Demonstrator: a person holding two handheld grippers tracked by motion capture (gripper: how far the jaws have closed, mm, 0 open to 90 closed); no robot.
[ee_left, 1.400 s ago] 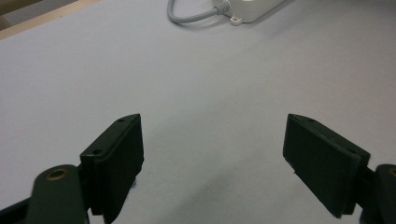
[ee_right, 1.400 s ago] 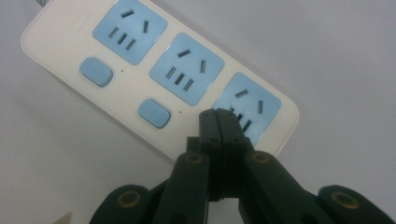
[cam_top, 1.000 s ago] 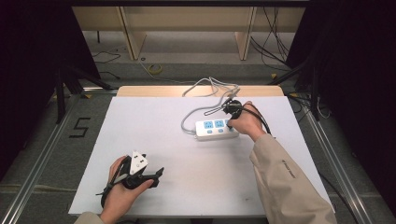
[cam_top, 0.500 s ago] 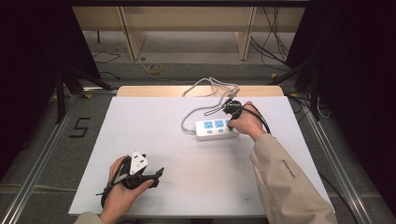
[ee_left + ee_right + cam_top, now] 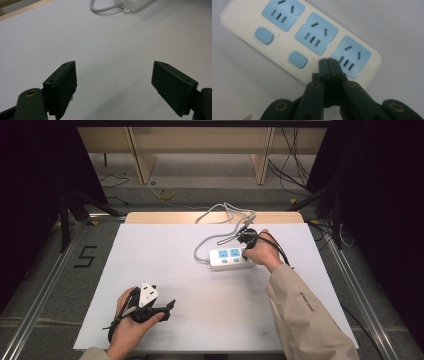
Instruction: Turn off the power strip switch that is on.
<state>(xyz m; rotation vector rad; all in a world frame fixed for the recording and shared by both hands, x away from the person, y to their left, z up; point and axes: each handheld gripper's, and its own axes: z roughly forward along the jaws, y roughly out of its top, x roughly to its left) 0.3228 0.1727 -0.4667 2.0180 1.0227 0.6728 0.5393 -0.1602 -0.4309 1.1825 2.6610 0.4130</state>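
**Colleague:** What is at the left of the table?

**Me:** My left hand rests near the front edge of the white table and holds the left claw. Its jaws stand wide apart with bare tabletop between them. It holds nothing and is well apart from everything else.

**Colleague:** And further right?

**Me:** The power strip lies flat towards the far right of the table. It is white, with three blue sockets in a row. Its grey cord loops away over the far edge. In the right gripper view I see two blue switches beside the first two sockets.

**Colleague:** Where is the right claw?

**Me:** The right claw is at the right end of the strip, held by my right hand. Its jaws are pressed fully together with nothing between them. The tips point down at the strip's top, just beside the third socket. A third switch would sit there, but the jaws hide that spot. I cannot tell whether the tips touch the strip.

**Colleague:** Has anything changed since a second ago?

**Me:** No. Both hands, both claws and the strip sit where they did. I judge that I am holding a press on the third switch with the tips together, or am poised just above it. That step is not visibly finished.
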